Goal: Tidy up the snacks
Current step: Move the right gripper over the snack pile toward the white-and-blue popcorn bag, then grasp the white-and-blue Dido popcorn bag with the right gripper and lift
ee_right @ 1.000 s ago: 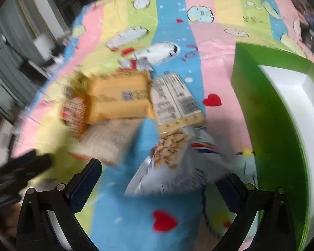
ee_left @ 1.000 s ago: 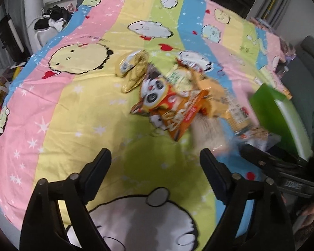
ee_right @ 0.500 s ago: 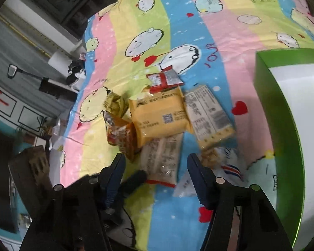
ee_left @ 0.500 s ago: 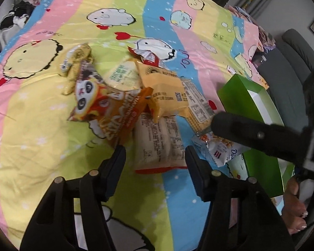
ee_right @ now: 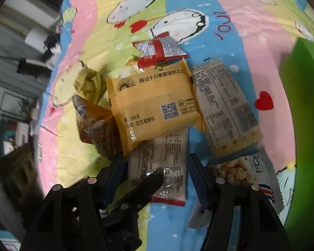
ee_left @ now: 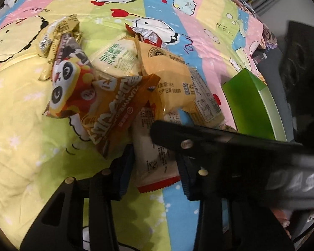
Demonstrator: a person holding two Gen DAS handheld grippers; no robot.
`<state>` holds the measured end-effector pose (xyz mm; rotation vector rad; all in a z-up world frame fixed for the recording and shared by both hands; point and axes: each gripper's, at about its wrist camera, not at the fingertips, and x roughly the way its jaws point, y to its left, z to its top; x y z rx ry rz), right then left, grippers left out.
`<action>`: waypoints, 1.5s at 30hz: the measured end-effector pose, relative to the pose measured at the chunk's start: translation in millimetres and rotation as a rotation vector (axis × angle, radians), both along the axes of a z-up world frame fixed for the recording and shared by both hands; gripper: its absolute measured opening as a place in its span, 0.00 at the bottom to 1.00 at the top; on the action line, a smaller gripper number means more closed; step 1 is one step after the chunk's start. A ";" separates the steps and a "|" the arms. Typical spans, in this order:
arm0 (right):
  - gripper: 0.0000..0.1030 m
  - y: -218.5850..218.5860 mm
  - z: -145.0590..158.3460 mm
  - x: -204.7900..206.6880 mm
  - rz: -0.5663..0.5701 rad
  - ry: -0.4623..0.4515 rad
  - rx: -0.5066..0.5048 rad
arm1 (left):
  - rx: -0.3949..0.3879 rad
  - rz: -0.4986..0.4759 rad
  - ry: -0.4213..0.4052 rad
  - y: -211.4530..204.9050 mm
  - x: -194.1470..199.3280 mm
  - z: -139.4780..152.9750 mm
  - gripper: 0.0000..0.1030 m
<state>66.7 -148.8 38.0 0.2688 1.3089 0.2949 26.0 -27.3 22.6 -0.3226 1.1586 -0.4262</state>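
Note:
A pile of snack packets lies on a striped cartoon bedsheet. A white packet with a red edge (ee_left: 155,163) (ee_right: 165,163) lies nearest. Both grippers straddle it: my left gripper (ee_left: 155,167) and my right gripper (ee_right: 157,177) are open, fingers either side of it. The left gripper's finger (ee_right: 140,190) crosses the right wrist view over the packet. Behind lie a yellow packet (ee_right: 155,104) (ee_left: 167,79), an orange panda bag (ee_left: 90,104), a pale cracker packet (ee_right: 224,106), a red-and-silver sachet (ee_right: 161,50) and a popcorn bag (ee_right: 240,171).
A green box (ee_left: 251,104) (ee_right: 299,115) with a white inside stands at the right of the pile. Small yellow packets (ee_left: 56,35) lie at the far left of it. The right gripper's body (ee_left: 240,156) crosses the left wrist view. Room clutter lies beyond the bed's left edge.
Both grippers have moved in closer to the pile and narrowed, now straddling the white red-edged packet. The right gripper has come in over the left gripper's view.

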 end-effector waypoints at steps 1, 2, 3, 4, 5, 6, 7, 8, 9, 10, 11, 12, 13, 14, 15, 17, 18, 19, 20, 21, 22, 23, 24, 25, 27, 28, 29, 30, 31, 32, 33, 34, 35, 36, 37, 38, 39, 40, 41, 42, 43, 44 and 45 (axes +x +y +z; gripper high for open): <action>0.62 3.7 -3.3 3.4 0.017 0.012 -0.042 | -0.007 0.004 0.005 1.1 0.2 -0.3 0.38; 0.62 7.0 -4.6 7.0 0.024 0.018 -0.066 | -0.009 0.004 0.006 1.6 1.0 -0.5 0.37; 0.62 8.8 -5.8 8.3 0.034 0.028 -0.088 | -0.006 0.004 0.005 1.9 0.7 -0.2 0.36; 0.63 10.2 -6.6 9.7 0.045 0.037 -0.102 | -0.003 0.005 0.003 1.7 0.6 -0.5 0.36; 0.63 10.9 -7.5 10.4 0.054 0.043 -0.107 | -0.001 0.005 -0.002 1.8 -0.5 -0.1 0.36; 0.63 13.2 -8.2 10.8 0.067 0.045 -0.111 | 0.000 0.000 -0.006 0.8 -0.9 -0.2 0.34; 0.63 16.5 -9.3 10.4 0.090 0.047 -0.124 | 0.005 0.001 -0.013 0.7 -2.8 0.2 0.34; 0.63 19.2 -9.4 10.0 0.098 0.042 -0.135 | 0.006 0.004 -0.017 0.1 -3.4 0.3 0.34; 0.63 19.0 -7.9 8.0 0.096 0.040 -0.137 | 0.011 0.003 -0.022 -0.8 -3.0 0.8 0.34; 0.63 17.1 -6.3 5.9 0.086 0.038 -0.125 | 0.015 0.005 -0.024 -0.6 -4.2 2.3 0.35; 0.63 16.2 -5.2 4.3 0.083 0.032 -0.115 | 0.023 0.009 -0.032 0.3 -6.7 5.2 0.35; 0.63 16.8 -3.6 2.2 0.082 0.024 -0.100 | 0.032 0.015 -0.040 0.5 -7.5 7.9 0.35; 0.63 16.3 -0.5 -2.3 0.089 0.017 -0.082 | 0.043 0.022 -0.050 1.4 -9.0 11.0 0.35; 0.63 19.6 1.9 -6.9 0.094 0.006 -0.071 | 0.054 0.025 -0.066 4.0 -13.4 16.3 0.35; 0.60 20.7 4.7 -10.0 0.096 -0.003 -0.056 | 0.051 0.022 -0.073 4.3 -14.1 18.5 0.34; 0.41 24.2 12.8 -15.6 0.125 -0.009 0.020 | 0.049 0.011 -0.077 4.7 -19.2 24.1 0.30; 0.41 25.1 17.9 -18.7 0.122 -0.024 0.013 | 0.041 0.017 -0.083 6.1 -21.1 27.8 0.29; 0.41 27.1 22.7 -21.7 0.122 -0.041 0.004 | 0.036 0.026 -0.088 7.7 -23.0 30.8 0.30; 0.41 29.6 25.6 -23.9 0.129 -0.056 -0.002 | 0.038 0.032 -0.093 9.6 -24.6 32.6 0.30; 0.41 32.3 25.6 -25.1 0.127 -0.056 0.002 | 0.036 0.031 -0.088 10.5 -25.4 32.6 0.30; 0.41 30.1 23.5 -26.3 0.120 -0.036 0.022 | 0.025 0.033 -0.076 12.8 -26.2 32.3 0.30; 0.41 27.5 20.9 -27.8 0.115 -0.015 0.047 | -0.001 0.039 -0.060 17.7 -28.2 31.7 0.29; 0.41 33.9 18.9 -27.7 0.115 -0.010 0.058 | -0.020 0.038 -0.050 19.6 -30.1 31.0 0.29; 0.41 31.8 19.5 -30.6 0.115 -0.007 0.071 | -0.030 0.043 -0.036 24.3 -32.6 30.4 0.30; 0.41 23.7 25.7 -38.5 0.086 -0.027 0.053 | -0.010 0.068 -0.032 26.2 -35.6 30.8 0.30; 0.41 16.9 33.5 -44.0 0.066 -0.059 0.031 | -0.001 0.079 -0.034 29.2 -37.1 32.3 0.30; 0.41 13.1 39.7 -47.3 0.057 -0.085 0.021 | -0.004 0.083 -0.036 29.5 -37.8 33.6 0.30; 0.43 9.8 43.4 -48.3 0.049 -0.099 0.019 | -0.012 0.085 -0.036 29.6 -38.0 35.5 0.31; 0.46 2.1 49.9 -51.8 0.036 -0.115 0.023 | -0.016 0.085 -0.035 29.7 -39.0 37.2 0.33; 0.52 -4.1 54.0 -53.6 0.027 -0.124 0.026 | -0.023 0.081 -0.036 28.6 -40.2 38.7 0.33; 0.58 -11.2 58.2 -55.5 0.016 -0.136 0.022 | -0.025 0.078 -0.037 26.7 -41.0 39.8 0.34; 0.59 -19.3 61.5 -57.4 0.001 -0.148 0.011 | -0.026 0.074 -0.039 24.1 -42.0 40.7 0.36; 0.60 -26.1 63.3 -57.6 -0.016 -0.155 0.004 | -0.027 0.067 -0.042 20.9 -43.4 41.3 0.39; 0.60 -33.4 63.5 -57.4 -0.034 -0.154 0.003 | -0.029 0.057 -0.043 16.5 -44.5 41.7 0.42; 0.60 -42.7 61.2 -56.1 -0.056 -0.142 0.007 | -0.033 0.046 -0.042 12.6 -45.9 41.8 0.43; 0.60 -49.6 58.8 -54.8 -0.072 -0.131 0.010 | -0.044 0.032 -0.041 7.3 -46.7 42.3 0.46; 0.60 -54.2 57.0 -55.3 -0.079 -0.126 0.010 | -0.051 0.018 -0.043 2.3 -47.4 42.6 0.49; 0.60 -58.9 54.8 -55.0 -0.094 -0.122 0.007 | -0.052 0.006 -0.046 -3.0 -48.0 42.9 0.50; 0.60 -62.9 53.7 -54.2 -0.110 -0.125 0.005 | -0.054 0.001 -0.049 -6.3 -47.8 42.5 0.52; 0.60 -64.6 52.7 -55.0 -0.115 -0.126 0.004 | -0.056 -0.004 -0.053 -9.8 -47.0 42.8 0.54; 0.60 -65.7 50.8 -52.7 -0.116 -0.120 0.007 | -0.053 -0.010 -0.055 -14.1 -46.3 42.4 0.55; 0.60 -64.7 48.2 -49.4 -0.111 -0.112 0.007 | -0.048 -0.013 -0.054 -16.9 -45.6 41.8 0.56; 0.60 -63.2 46.0 -48.1 -0.105 -0.108 -0.001 | -0.045 -0.014 -0.053 -18.2 -45.1 41.2 0.56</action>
